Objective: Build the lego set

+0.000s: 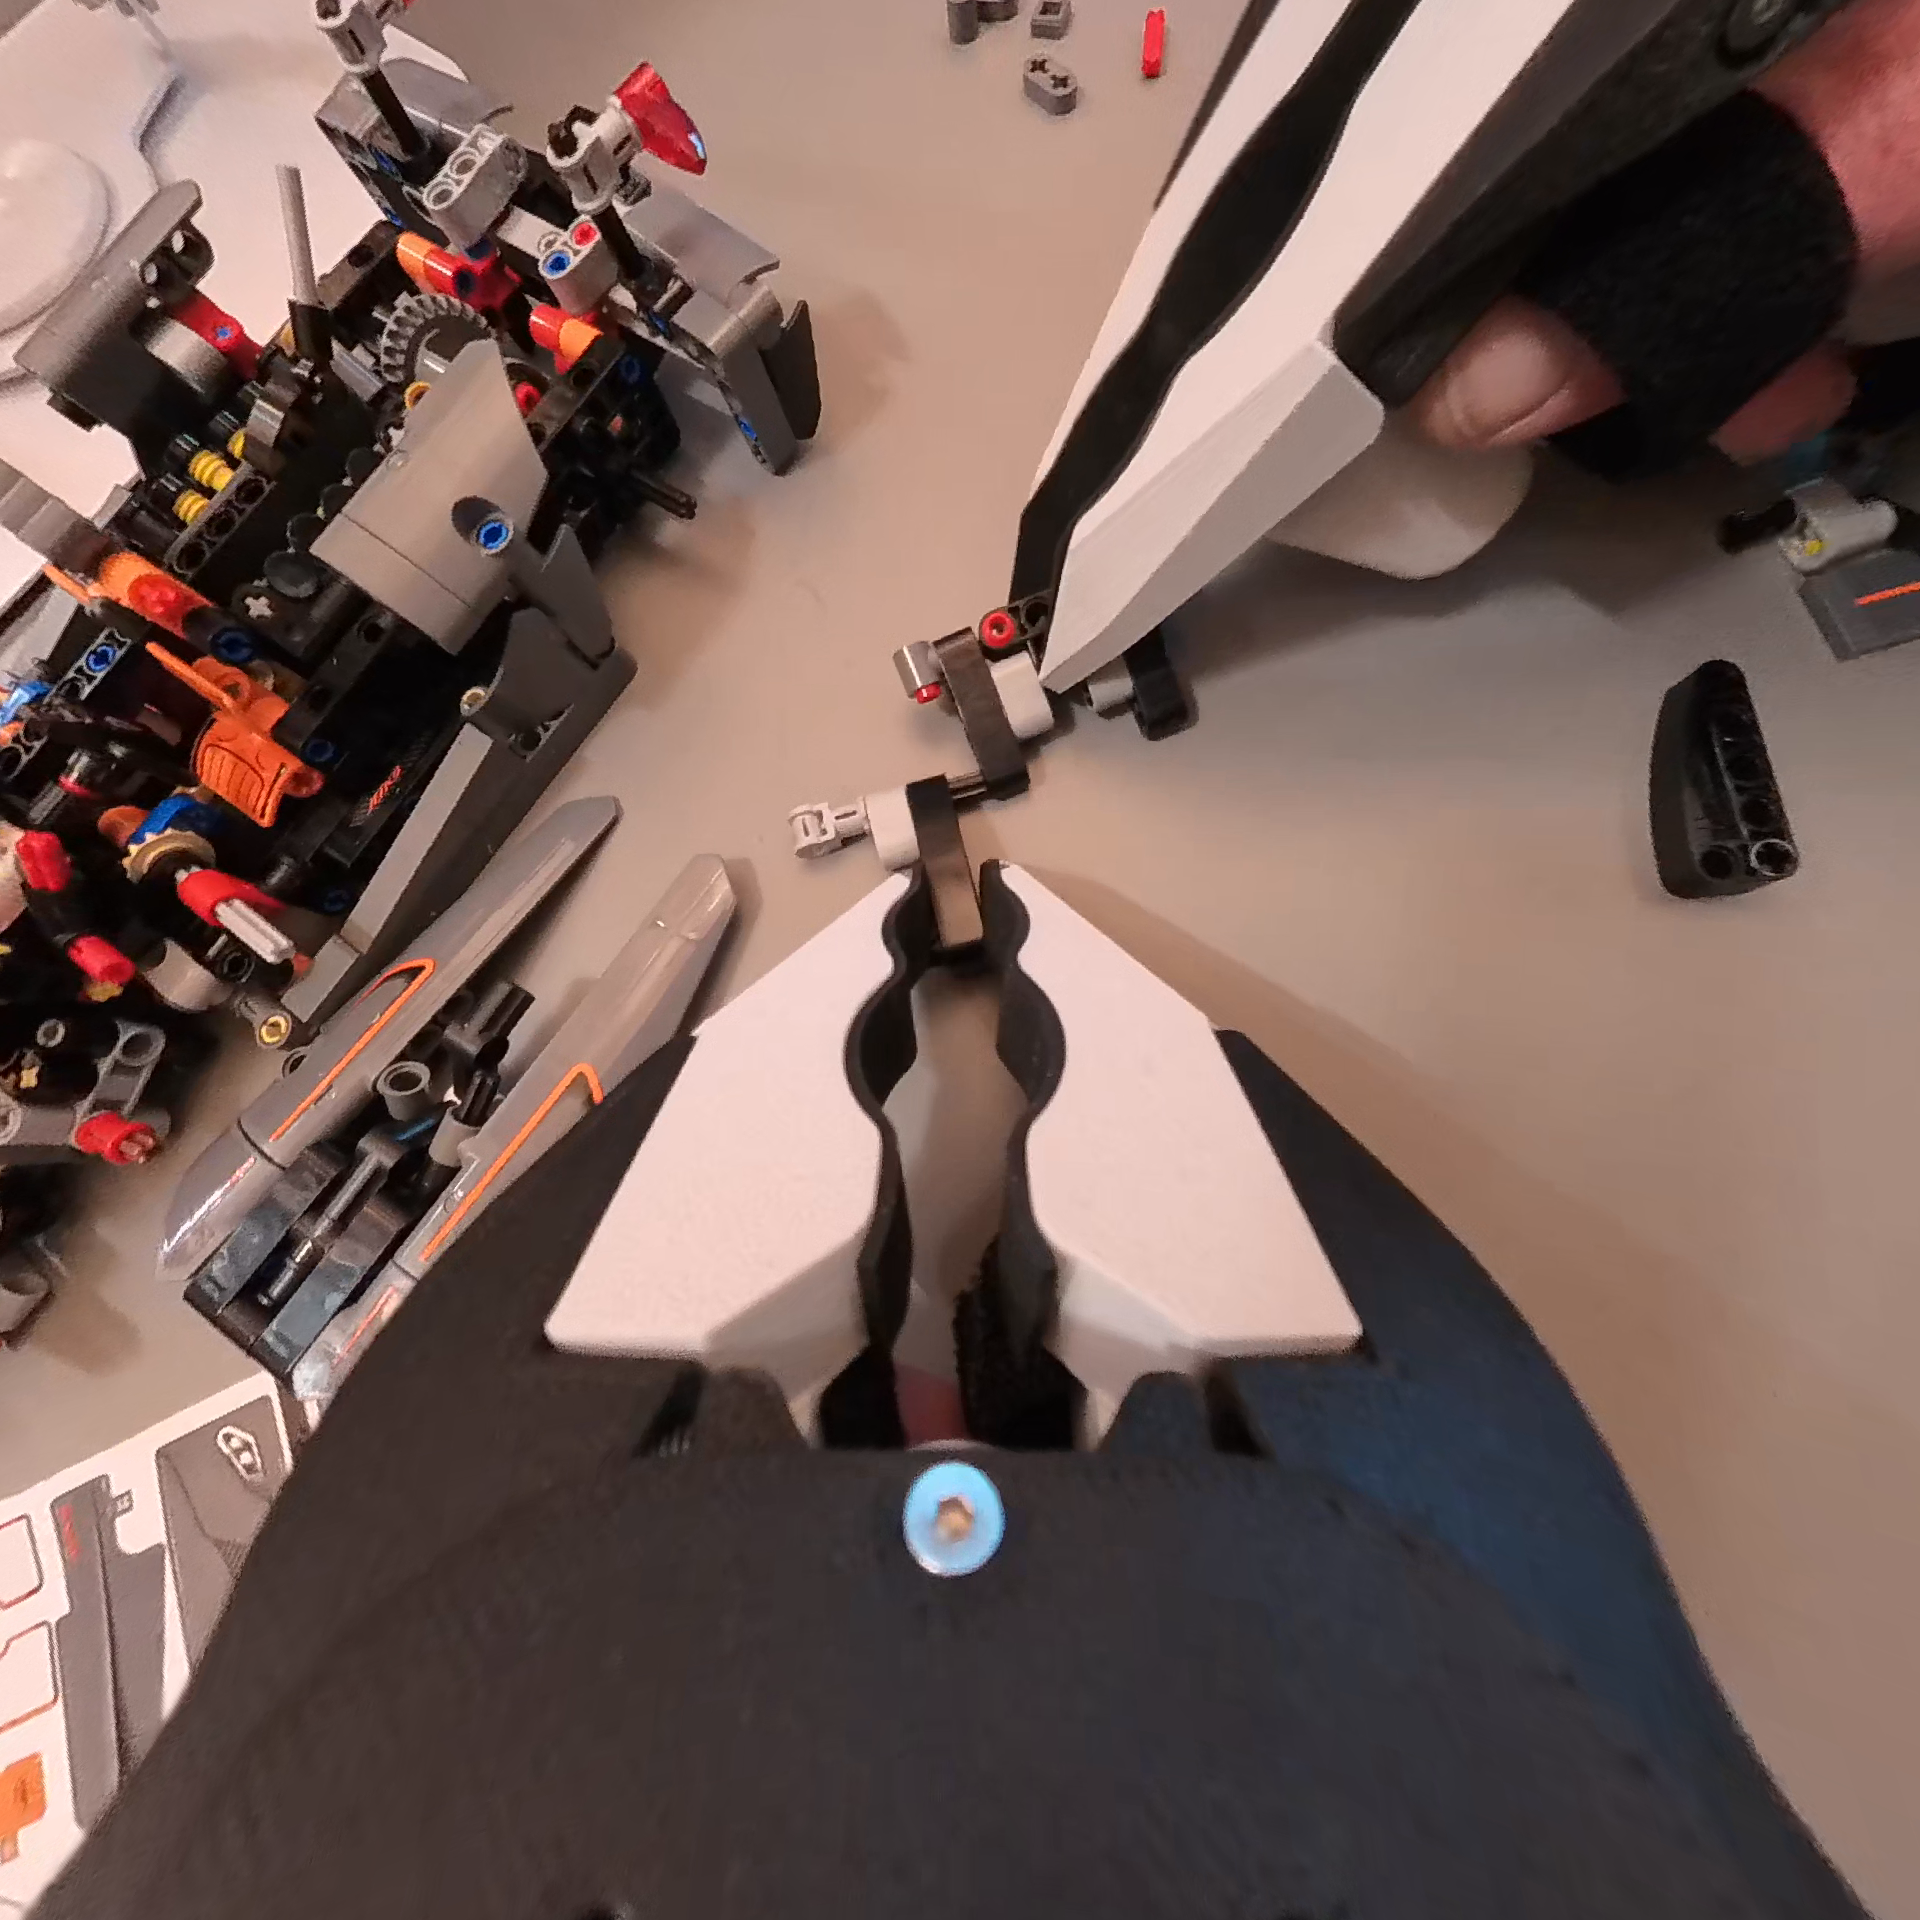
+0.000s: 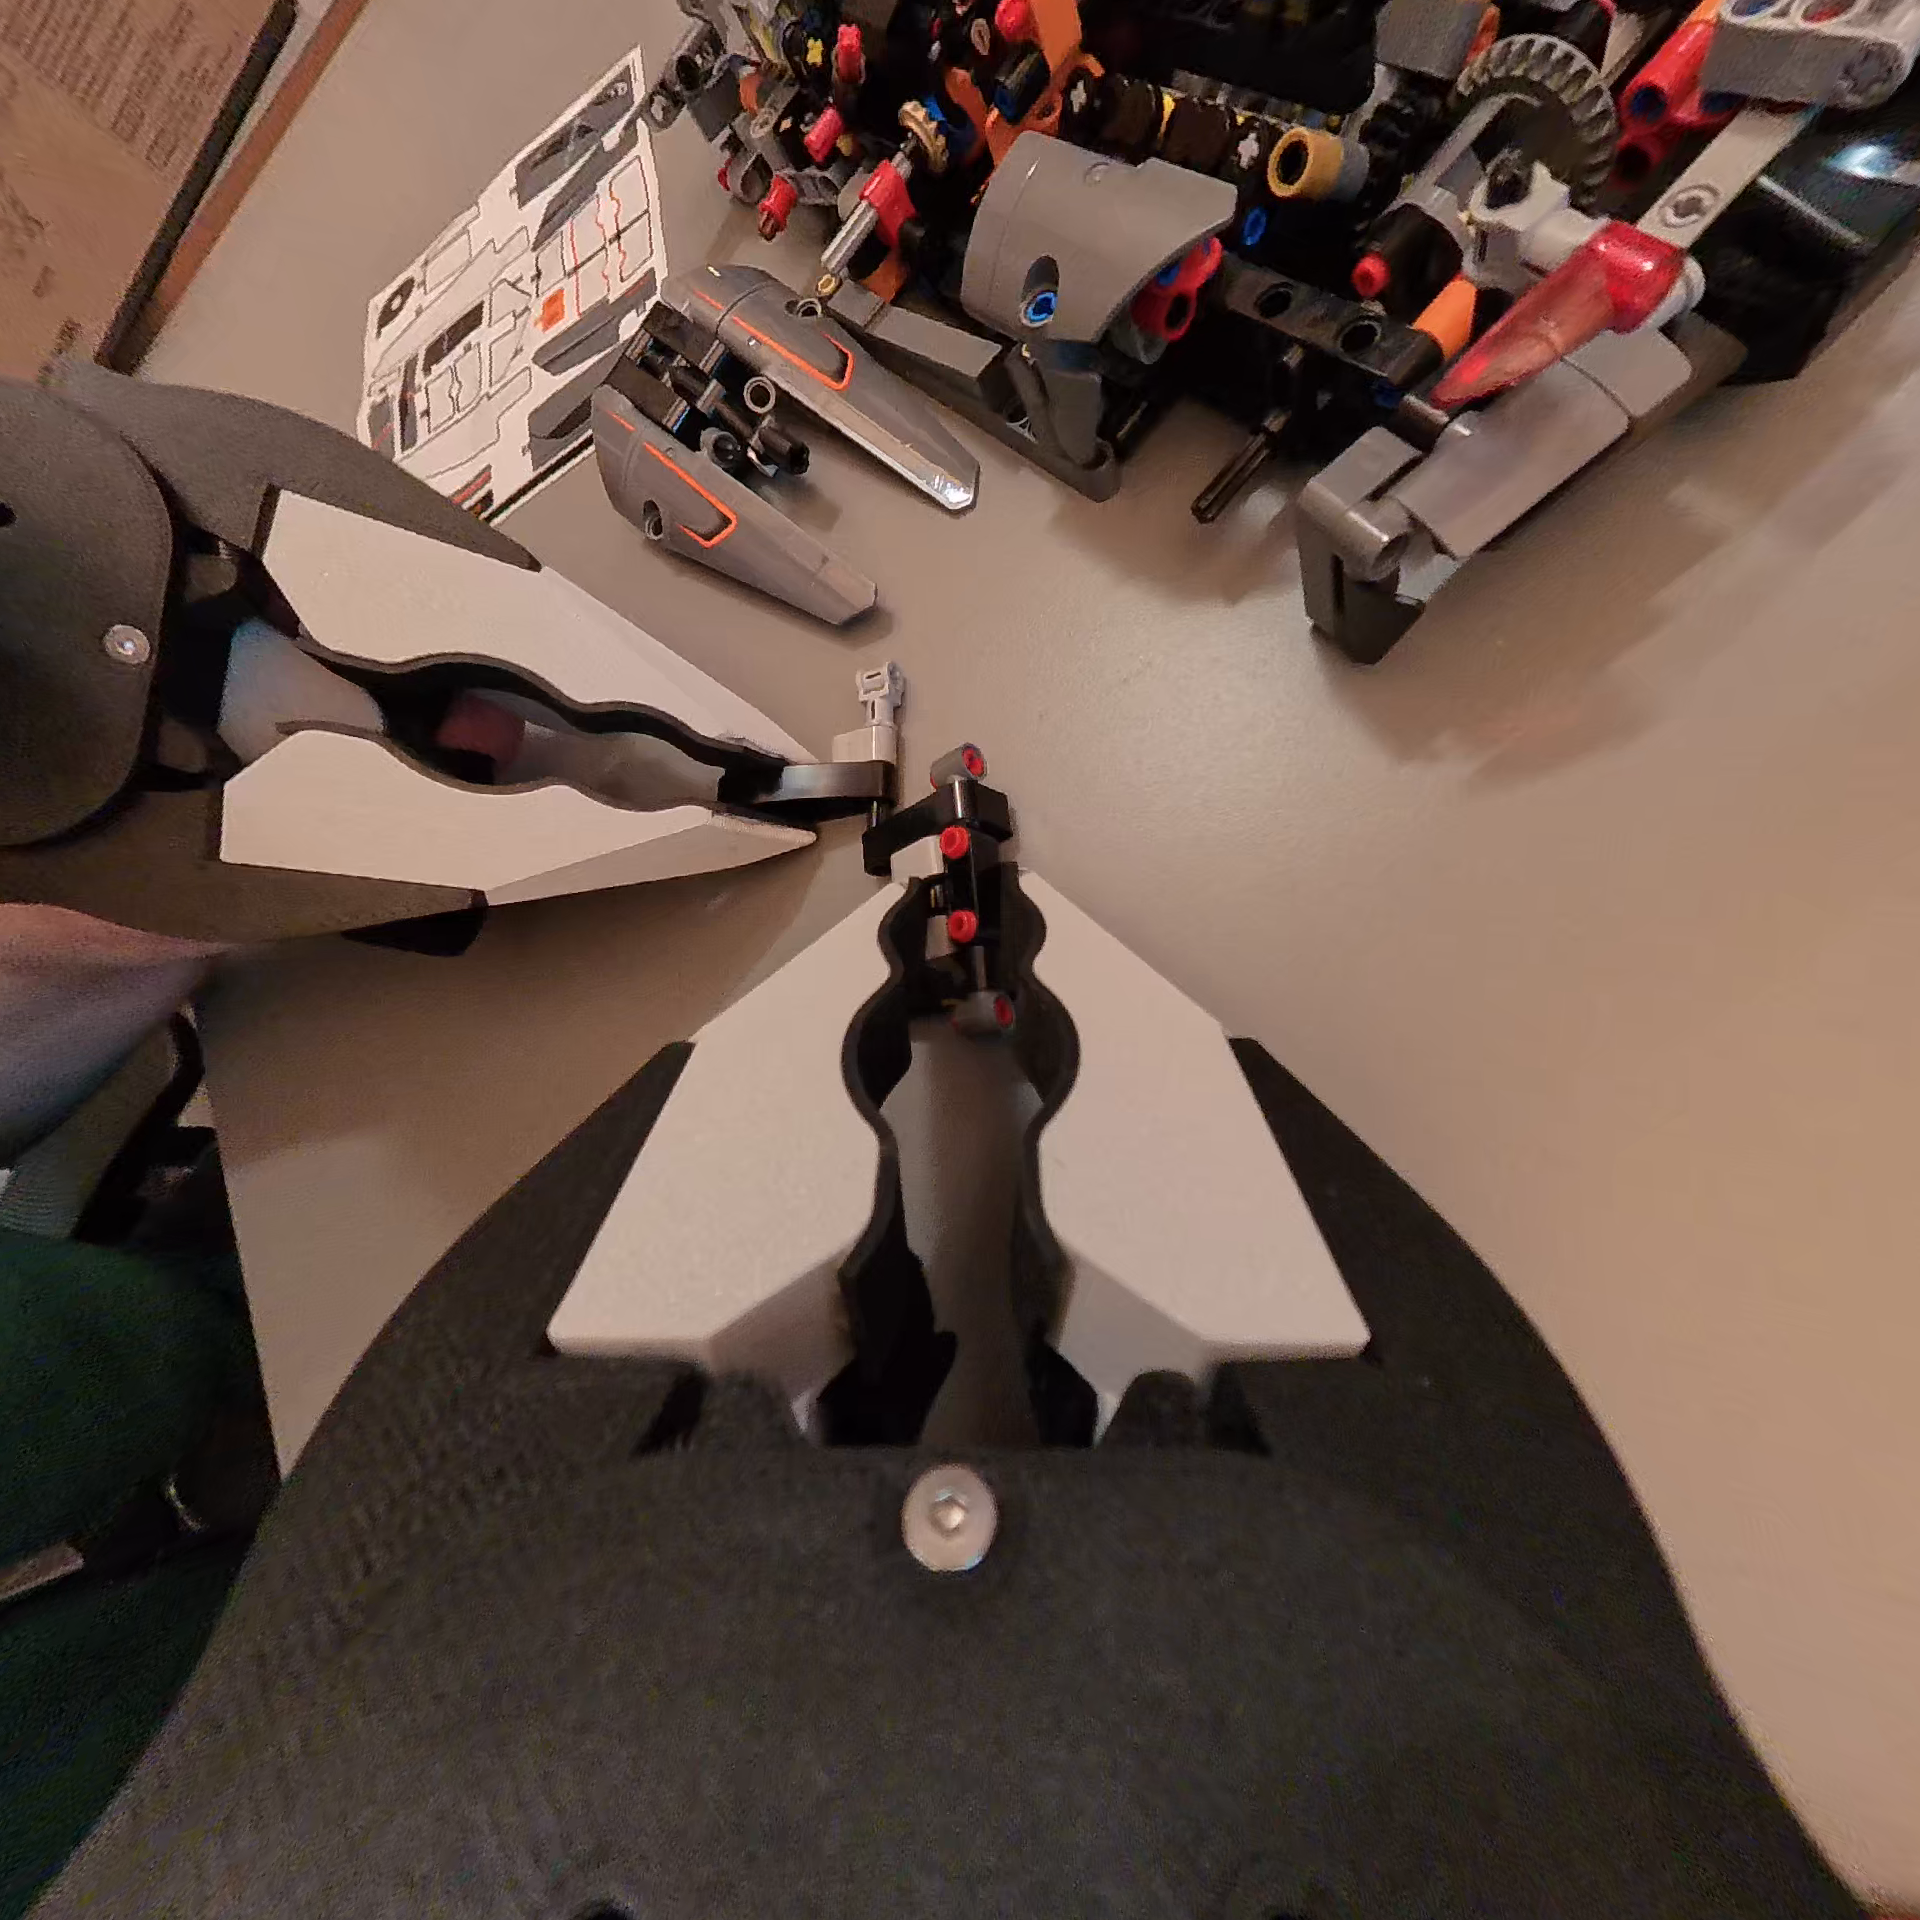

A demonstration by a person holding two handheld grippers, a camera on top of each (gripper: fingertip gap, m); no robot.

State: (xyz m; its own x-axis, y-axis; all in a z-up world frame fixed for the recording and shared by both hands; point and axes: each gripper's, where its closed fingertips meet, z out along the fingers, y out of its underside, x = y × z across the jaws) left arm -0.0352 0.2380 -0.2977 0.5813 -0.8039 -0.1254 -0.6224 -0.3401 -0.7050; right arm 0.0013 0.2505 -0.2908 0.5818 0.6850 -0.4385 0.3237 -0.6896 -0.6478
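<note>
You have a grey table [image 2: 1455, 935] under everything, and a brown cardboard box [image 2: 94, 156] sits at its far corner, beyond the printed sheet, its edge cut off by the frame.

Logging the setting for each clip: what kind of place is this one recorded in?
Most likely a hobby or work table indoors, not a factory line. A plain grey tabletop holds a half-built toy car, loose building pieces and a sticker sheet. The room beyond is not visible.

Both wrist cams close, angled down, sharing grey table [image 1: 1351, 935] centre.
</note>
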